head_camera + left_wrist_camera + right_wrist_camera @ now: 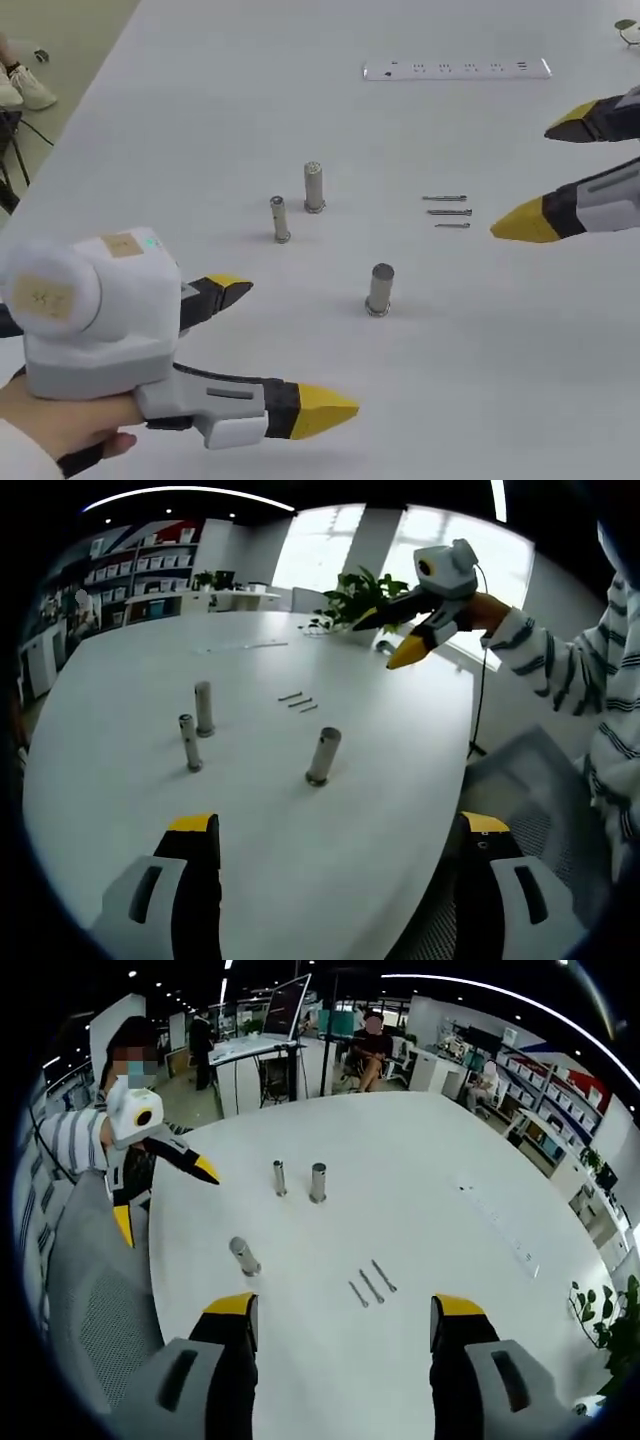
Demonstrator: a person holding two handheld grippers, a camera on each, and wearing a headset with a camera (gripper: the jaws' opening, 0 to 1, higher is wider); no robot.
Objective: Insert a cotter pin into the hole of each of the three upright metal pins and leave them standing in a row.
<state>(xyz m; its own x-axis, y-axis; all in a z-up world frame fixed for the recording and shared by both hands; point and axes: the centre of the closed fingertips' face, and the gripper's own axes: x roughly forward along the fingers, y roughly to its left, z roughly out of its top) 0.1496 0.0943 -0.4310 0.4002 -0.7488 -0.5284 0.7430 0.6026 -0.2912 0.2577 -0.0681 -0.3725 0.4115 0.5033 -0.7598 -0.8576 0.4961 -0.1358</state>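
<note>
Counter (200,120) is carrying three metal pins (314,187) standing mid-frame, cotter pins (446,211) lying right of them. Left tool (298,347), lower left, and right tool (523,180), at right, are hovering with jaws wide. Tan label (45,298) writing is too blurred to read.

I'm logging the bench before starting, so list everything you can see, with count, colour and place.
table: one, white, under everything
metal pins: three, grey, upright mid-table, two close together, one nearer the person
cotter pins: three, silver, lying side by side right of them
power strip: one, white, far side
potted plant: one, green, beyond the table edge
left gripper: one, yellow-tipped, open, near left
right gripper: one, yellow-tipped, open, beside cotter pins
hand: one, holding left gripper
</note>
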